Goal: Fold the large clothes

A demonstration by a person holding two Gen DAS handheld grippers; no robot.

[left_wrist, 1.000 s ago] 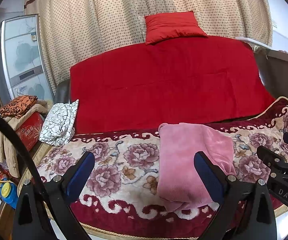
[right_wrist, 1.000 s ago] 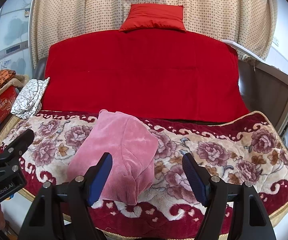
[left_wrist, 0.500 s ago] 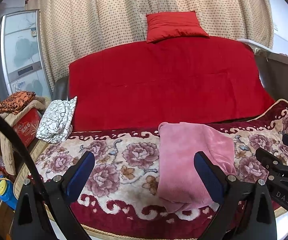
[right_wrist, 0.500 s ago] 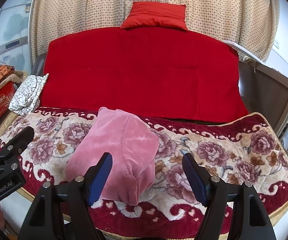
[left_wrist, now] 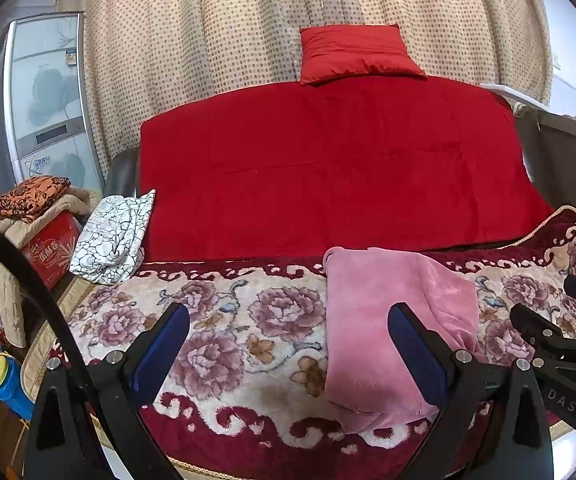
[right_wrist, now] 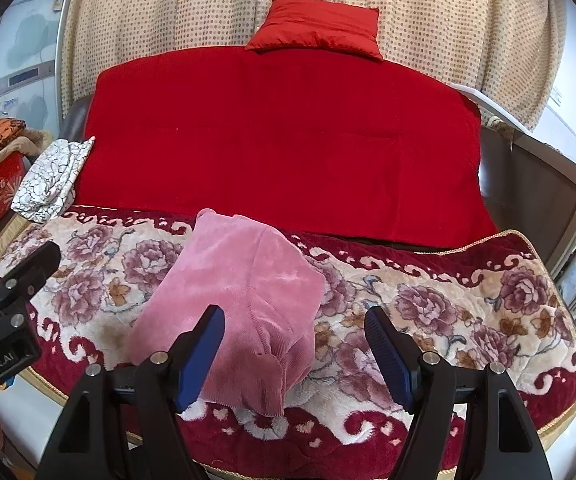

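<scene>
A pink fleece garment lies folded into a compact block on the floral blanket of the sofa seat; it also shows in the right wrist view. My left gripper is open and empty, held back from the seat's front edge, left of the garment. My right gripper is open and empty, just in front of the garment's near right corner. Neither touches the cloth. The right gripper's body shows at the right of the left wrist view.
A red cover drapes the sofa back, with a red cushion on top. A black-and-white patterned cloth lies at the seat's left end. A red box with piled clothes stands further left. A dotted curtain hangs behind.
Both grippers have drifted slightly back and up from the sofa, staying open. The pink garment has not moved.
</scene>
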